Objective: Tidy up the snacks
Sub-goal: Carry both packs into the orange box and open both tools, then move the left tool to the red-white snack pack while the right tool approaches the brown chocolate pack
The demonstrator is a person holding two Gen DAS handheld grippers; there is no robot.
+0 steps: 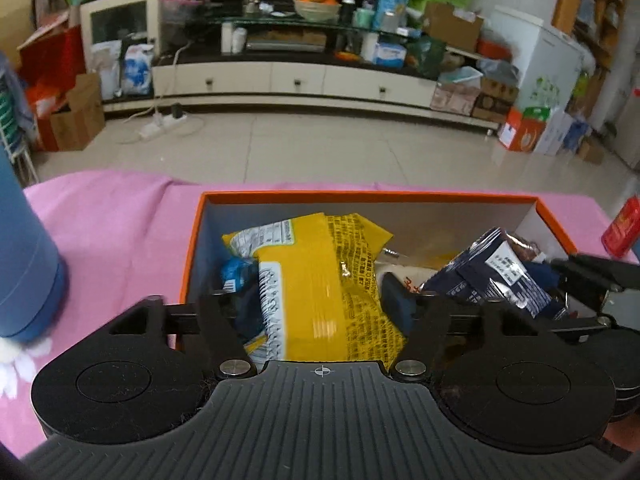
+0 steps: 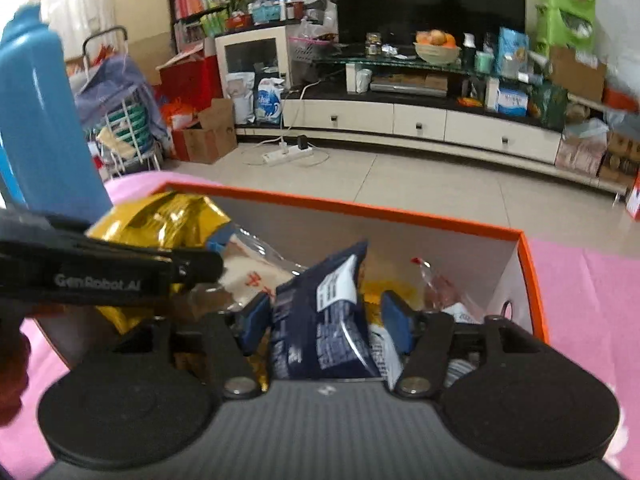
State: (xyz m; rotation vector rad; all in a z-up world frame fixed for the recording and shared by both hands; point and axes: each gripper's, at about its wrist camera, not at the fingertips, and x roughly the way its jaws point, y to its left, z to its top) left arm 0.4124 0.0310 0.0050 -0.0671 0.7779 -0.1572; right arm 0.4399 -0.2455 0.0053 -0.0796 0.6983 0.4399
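An orange-rimmed box (image 1: 360,196) stands on the pink cloth and holds several snack packs. A yellow snack bag (image 1: 312,280) lies in its left half, between the fingers of my left gripper (image 1: 320,304), which is open; the pads do not press on the bag. A dark blue packet (image 2: 316,344) stands tilted in the box (image 2: 360,206) between the fingers of my right gripper (image 2: 324,320), also open, with a gap on each side. The same packet (image 1: 496,272) shows at the right of the left wrist view. Clear and white wrappers lie under both packs.
A tall blue bottle (image 1: 24,264) stands on the pink cloth (image 1: 120,220) left of the box. A red pack (image 1: 622,228) sits at the cloth's right edge. The table's far edge runs just behind the box, with tiled floor and a TV cabinet beyond.
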